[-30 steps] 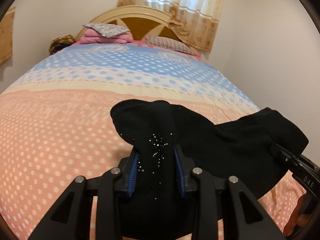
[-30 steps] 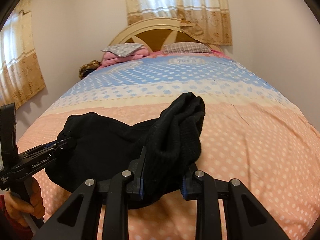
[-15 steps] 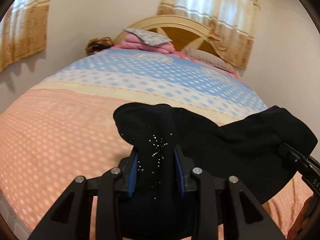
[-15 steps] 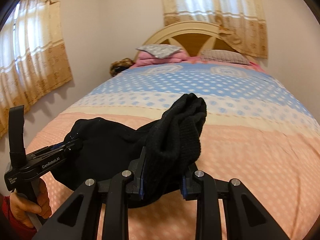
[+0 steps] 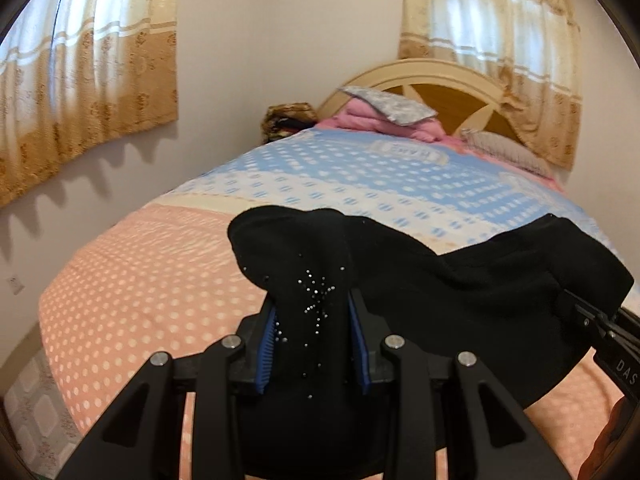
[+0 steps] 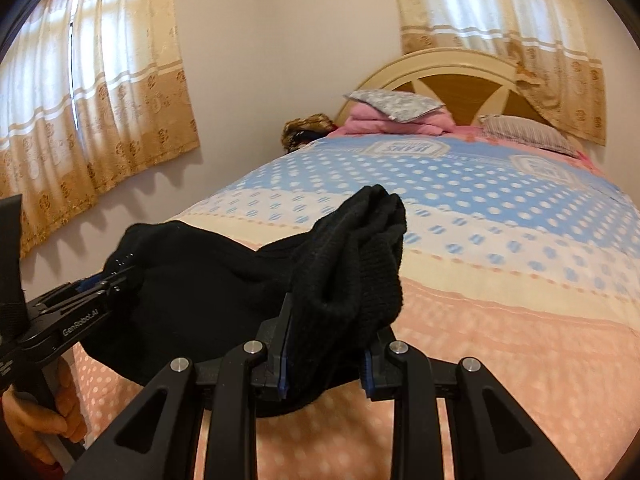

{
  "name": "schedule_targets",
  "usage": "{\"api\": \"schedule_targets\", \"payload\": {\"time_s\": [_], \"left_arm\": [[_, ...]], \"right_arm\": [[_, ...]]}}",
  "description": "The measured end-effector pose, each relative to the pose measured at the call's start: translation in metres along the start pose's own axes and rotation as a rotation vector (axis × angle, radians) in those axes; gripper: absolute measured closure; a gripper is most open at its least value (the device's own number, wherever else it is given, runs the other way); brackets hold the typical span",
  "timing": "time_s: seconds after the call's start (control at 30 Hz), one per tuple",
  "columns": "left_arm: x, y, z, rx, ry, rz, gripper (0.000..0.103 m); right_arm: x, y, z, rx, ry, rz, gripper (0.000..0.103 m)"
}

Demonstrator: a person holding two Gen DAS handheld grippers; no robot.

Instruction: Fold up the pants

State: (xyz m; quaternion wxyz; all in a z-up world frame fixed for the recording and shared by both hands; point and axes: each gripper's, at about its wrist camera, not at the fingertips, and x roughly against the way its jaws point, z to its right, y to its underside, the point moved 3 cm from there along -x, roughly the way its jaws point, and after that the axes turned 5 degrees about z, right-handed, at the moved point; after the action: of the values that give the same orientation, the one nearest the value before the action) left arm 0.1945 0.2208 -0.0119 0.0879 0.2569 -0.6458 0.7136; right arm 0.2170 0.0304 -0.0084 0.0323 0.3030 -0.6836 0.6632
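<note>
Left gripper point(image 5: 316, 344) clamped on bunched black pants point(image 5: 440, 280), fabric spilling ahead of the fingers; right gripper point(image 5: 600, 324) grips the far-right end. Bedspread point(image 5: 160, 264) beneath.

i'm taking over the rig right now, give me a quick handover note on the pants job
Left hand-held gripper: shut on one bunched end of the black pants, the end with small sparkly studs.
Right hand-held gripper: shut on the other bunched end, the ribbed knit part.
Where things are: the pants hang slung between the two grippers, held up over the peach end of the bedspread; whether the sagging middle touches the bed cannot be told. Pillows and a pink blanket sit far off by the headboard.
Done: both ends are gripped and lifted.
Left: no neat fold shows yet. Probably lay the pants flat on the bed, then fold them.
</note>
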Motion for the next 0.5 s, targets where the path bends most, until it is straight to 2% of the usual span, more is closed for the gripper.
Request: {"api": "schedule_targets", "payload": {"time_s": [0.17, 0.3, 0.5], "left_arm": [[-0.034, 0.03, -0.011, 0.024, -0.045, -0.1, 0.069], [-0.045, 0.049, -0.016, 0.027, -0.058, -0.158, 0.069], [-0.05, 0.062, -0.023, 0.027, -0.046, -0.225, 0.056]], "right_arm": [[-0.056, 0.017, -0.006, 0.039, 0.024, -0.084, 0.076], [-0.085, 0.039, -0.002, 0.078, 0.064, -0.161, 0.076], [-0.097, 0.062, 0.013, 0.088, 0.074, -0.211, 0.075]]}}
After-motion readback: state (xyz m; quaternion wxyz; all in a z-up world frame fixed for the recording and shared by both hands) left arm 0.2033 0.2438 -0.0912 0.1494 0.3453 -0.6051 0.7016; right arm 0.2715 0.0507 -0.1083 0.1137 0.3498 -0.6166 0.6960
